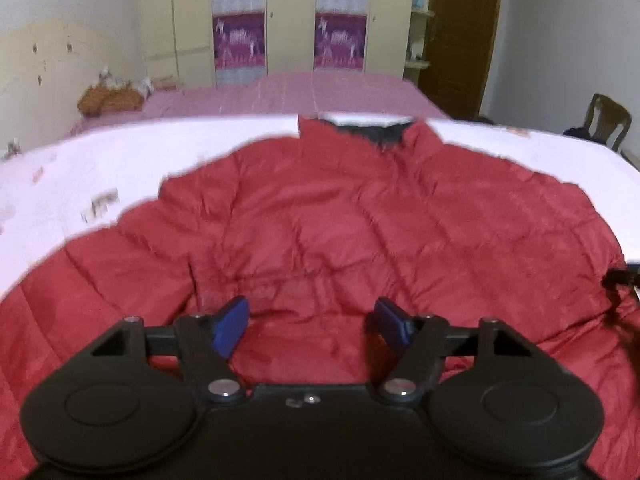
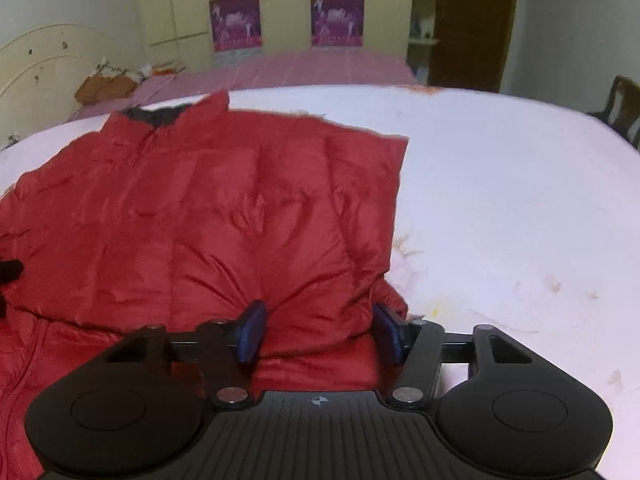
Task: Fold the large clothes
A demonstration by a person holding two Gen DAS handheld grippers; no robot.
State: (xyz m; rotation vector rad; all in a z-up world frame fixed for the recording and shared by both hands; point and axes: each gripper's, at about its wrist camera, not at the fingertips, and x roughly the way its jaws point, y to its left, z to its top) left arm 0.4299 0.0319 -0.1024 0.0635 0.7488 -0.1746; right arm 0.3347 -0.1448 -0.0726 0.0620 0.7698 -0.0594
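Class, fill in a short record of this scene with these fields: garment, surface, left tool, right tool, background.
garment: red quilted jacket, spread out, collar at the far end
surface: white cloth-covered table
left tool: left hand-held gripper, jaws apart above the jacket, nothing between them
right tool: right hand-held gripper, jaws apart, a puff of jacket fabric between them
background: pink bed, wardrobe, wooden chair

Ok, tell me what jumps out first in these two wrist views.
The red puffer jacket dominates, spread on the white table with its collar at the far edge. In the right wrist view its side is folded over to a straight edge. Both the left gripper and the right gripper stand open over the near hem.
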